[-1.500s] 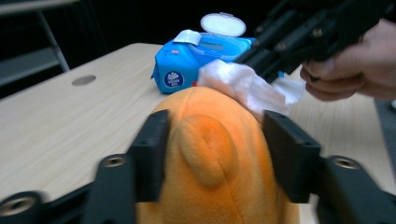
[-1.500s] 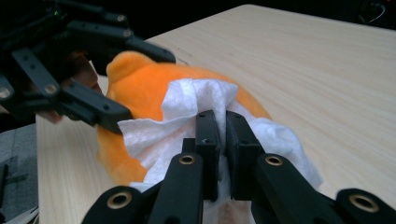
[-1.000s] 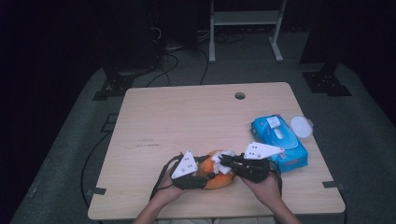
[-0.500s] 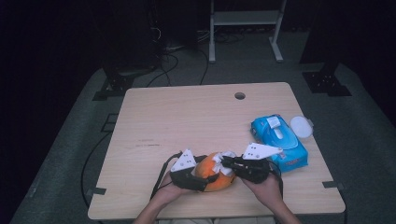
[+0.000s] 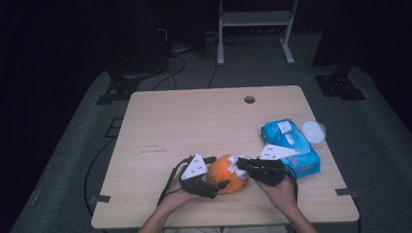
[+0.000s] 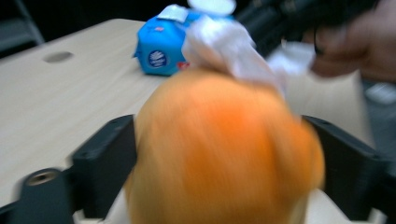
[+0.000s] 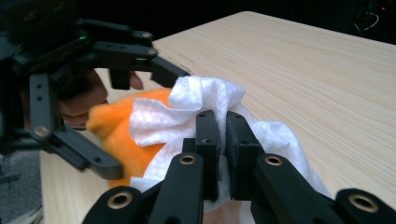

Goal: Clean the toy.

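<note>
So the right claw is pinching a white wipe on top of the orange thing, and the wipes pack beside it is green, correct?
Not green: the high view shows the wipes pack is blue. The rest holds: the right claw pinches the white wipe on the orange thing.

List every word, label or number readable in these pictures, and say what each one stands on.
No text can be read.
Blue soft pack of wipes: a round dark blue logo with white lettering and a red patch, too blurred to read.
The pack's white top label: too small to read.
</note>
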A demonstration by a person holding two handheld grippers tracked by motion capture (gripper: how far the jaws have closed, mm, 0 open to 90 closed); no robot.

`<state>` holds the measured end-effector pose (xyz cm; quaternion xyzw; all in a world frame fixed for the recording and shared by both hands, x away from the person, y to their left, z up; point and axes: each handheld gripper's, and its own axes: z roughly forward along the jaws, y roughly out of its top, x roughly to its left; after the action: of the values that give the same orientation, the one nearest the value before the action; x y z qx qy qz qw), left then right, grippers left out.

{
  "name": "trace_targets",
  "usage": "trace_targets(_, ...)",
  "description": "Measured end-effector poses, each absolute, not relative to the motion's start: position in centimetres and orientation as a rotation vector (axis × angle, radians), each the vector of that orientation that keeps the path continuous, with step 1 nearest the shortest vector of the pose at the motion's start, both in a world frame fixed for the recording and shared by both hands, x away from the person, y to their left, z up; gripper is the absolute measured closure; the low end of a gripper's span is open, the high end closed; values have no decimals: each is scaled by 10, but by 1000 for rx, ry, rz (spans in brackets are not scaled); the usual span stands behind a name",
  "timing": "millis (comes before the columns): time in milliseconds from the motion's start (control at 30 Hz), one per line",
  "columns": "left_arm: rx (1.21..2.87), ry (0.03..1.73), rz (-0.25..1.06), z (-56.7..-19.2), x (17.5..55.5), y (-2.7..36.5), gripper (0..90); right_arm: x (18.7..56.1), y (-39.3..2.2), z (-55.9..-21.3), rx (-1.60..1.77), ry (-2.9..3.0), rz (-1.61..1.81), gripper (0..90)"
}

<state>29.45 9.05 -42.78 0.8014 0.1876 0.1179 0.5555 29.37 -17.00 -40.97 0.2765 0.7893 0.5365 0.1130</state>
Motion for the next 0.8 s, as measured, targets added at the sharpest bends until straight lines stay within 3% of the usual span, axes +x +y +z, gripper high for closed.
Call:
trace_targets(67, 1895, 426, 266, -426, 295, 94, 171, 287, -160, -407, 752, 2339, 1581, 840)
trace_targets(133, 1907, 416, 267, -428, 293, 97, 295, 283, -153, -406, 708, 2344, 1560, 840)
trace_targets(200, 1913, 424, 271, -430, 292, 100, 350, 288, -158, -407, 740, 2347, 1583, 840)
trace_targets(467, 1913, 444, 265, -432, 296, 111, 377, 306, -186, -427, 916, 2331, 1520, 839)
trace_targets(500, 1912, 456, 260, -432, 297, 111, 354, 305, -183, -425, 906, 2328, 1521, 839)
trace_targets(567, 1898, 522, 248, -430, 300, 109, 208, 300, -176, -419, 861, 2328, 1532, 839)
trace_targets(633, 1887, 532, 224, -431, 301, 106, 183, 296, -171, -415, 810, 2334, 1564, 839)
trace_targets(800, 1916, 485, 234, -432, 297, 106, 393, 302, -179, -421, 852, 2334, 1569, 839)
